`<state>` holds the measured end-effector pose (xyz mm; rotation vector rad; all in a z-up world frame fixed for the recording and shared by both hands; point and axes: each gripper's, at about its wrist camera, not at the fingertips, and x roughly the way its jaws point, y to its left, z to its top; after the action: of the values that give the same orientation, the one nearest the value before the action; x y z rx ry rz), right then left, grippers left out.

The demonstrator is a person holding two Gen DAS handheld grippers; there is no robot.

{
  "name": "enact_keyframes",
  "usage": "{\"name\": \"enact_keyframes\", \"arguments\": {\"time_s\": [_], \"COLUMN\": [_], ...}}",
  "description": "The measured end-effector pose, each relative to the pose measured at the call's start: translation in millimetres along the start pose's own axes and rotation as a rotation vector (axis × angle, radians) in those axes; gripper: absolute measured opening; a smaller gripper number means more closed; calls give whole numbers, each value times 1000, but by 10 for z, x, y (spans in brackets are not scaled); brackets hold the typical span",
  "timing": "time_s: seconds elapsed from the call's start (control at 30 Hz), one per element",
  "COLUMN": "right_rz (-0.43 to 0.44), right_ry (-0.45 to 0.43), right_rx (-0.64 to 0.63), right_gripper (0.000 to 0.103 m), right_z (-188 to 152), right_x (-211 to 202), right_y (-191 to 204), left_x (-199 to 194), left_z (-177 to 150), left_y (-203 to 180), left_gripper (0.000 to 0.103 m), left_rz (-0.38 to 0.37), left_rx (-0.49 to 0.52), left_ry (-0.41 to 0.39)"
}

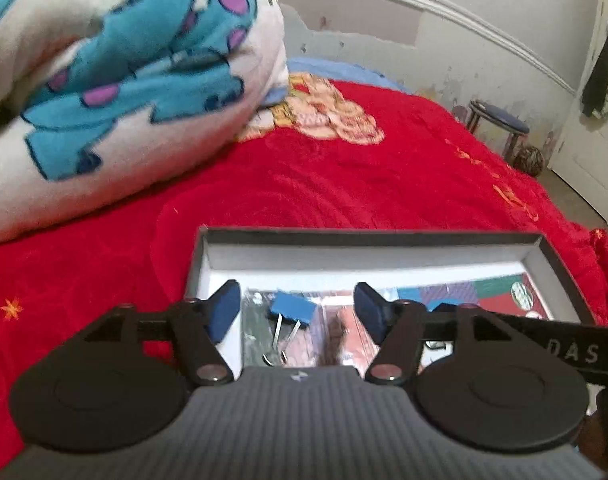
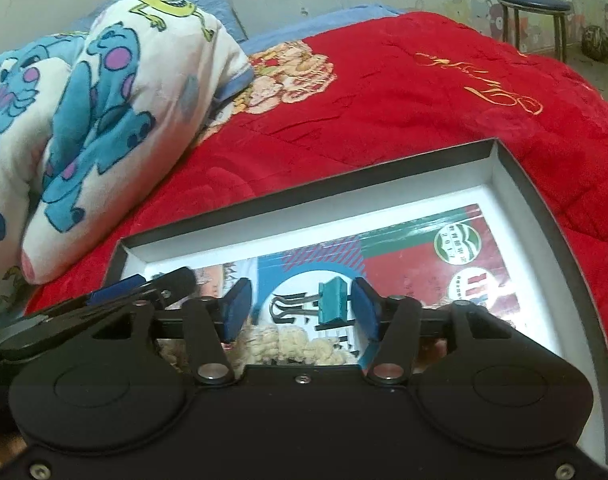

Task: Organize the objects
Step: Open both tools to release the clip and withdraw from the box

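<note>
A shallow grey box with a white inner wall lies on the red bedspread; it also shows in the right wrist view. A colourful printed sheet covers its floor. In the left wrist view a blue binder clip lies in the box between my open left gripper's fingers, not held. In the right wrist view a teal binder clip lies on the sheet between my open right gripper's fingers, close to the right pad. The left gripper's tips show at its left edge.
A rolled white blanket with blue cartoon monsters lies on the bed left of the box; it also shows in the right wrist view. A blue-topped stool and a dark ball stand on the floor beyond the bed.
</note>
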<state>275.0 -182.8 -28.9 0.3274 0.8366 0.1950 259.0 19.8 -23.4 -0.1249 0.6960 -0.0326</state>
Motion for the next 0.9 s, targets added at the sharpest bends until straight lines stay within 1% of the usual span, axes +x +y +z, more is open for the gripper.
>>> {"name": "enact_keyframes", "arguments": {"time_s": [0.03, 0.07, 0.1, 0.2, 0.23, 0.27, 0.3, 0.33, 0.37, 0.43, 0.5, 0.57, 0.63, 0.67, 0.73, 0.77, 0.83, 0.9], "right_rz": [15, 30, 43, 70, 74, 72, 71, 72, 75, 63, 33, -23, -77, -105, -156, -178, -216, -261], "right_ry": [-6, -18, -33, -104, -128, -151, -174, -196, -216, -264, -307, -339, -388, -399, -359, -310, -239, -202], "right_rx": [10, 19, 26, 37, 38, 37, 34, 28, 17, -10, -45, -62, -74, -90, -130, -125, -115, -145], "right_gripper": [59, 64, 71, 84, 87, 92, 95, 96, 102, 103, 103, 103, 103, 103, 103, 103, 103, 103], "right_z": [5, 14, 29, 78, 85, 87, 75, 51, 9, -119, -304, -568, -918, -1079, -1341, -1421, -1508, -1583], "right_x": [-22, -58, -111, -376, -488, -617, -747, -876, -1016, -1286, -1514, -1663, -1732, -1720, -1663, -1609, -1514, -1411], "right_y": [-7, -17, -25, -28, -22, -9, 4, 20, 39, 97, 142, 147, 120, 103, 66, 40, 20, 38], "left_x": [-51, -105, -169, -373, -465, -557, -660, -777, -885, -1078, -1274, -1463, -1607, -1652, -1714, -1714, -1668, -1556], "left_z": [25, 46, 64, 143, 171, 186, 198, 193, 178, 143, 47, -110, -351, -487, -775, -889, -1071, -1165], "left_y": [12, 25, 44, 102, 124, 150, 176, 196, 208, 166, 68, -37, -100, -104, -39, 8, 88, 105], "left_gripper": [84, 90, 92, 95, 96, 101, 103, 103, 103, 103, 103, 103, 103, 103, 103, 103, 103, 103], "left_rz": [0, -1, -1, 19, 26, 27, 21, 4, -12, -20, 0, 42, 96, 118, 137, 141, 162, 188], "left_rx": [3, 9, 16, 34, 26, 11, -9, -27, -37, -22, 34, 93, 140, 151, 125, 94, 29, 15], "left_ry": [-17, -35, -56, -93, -109, -125, -138, -154, -165, -180, -204, -216, -186, -171, -144, -126, -83, -38]}}
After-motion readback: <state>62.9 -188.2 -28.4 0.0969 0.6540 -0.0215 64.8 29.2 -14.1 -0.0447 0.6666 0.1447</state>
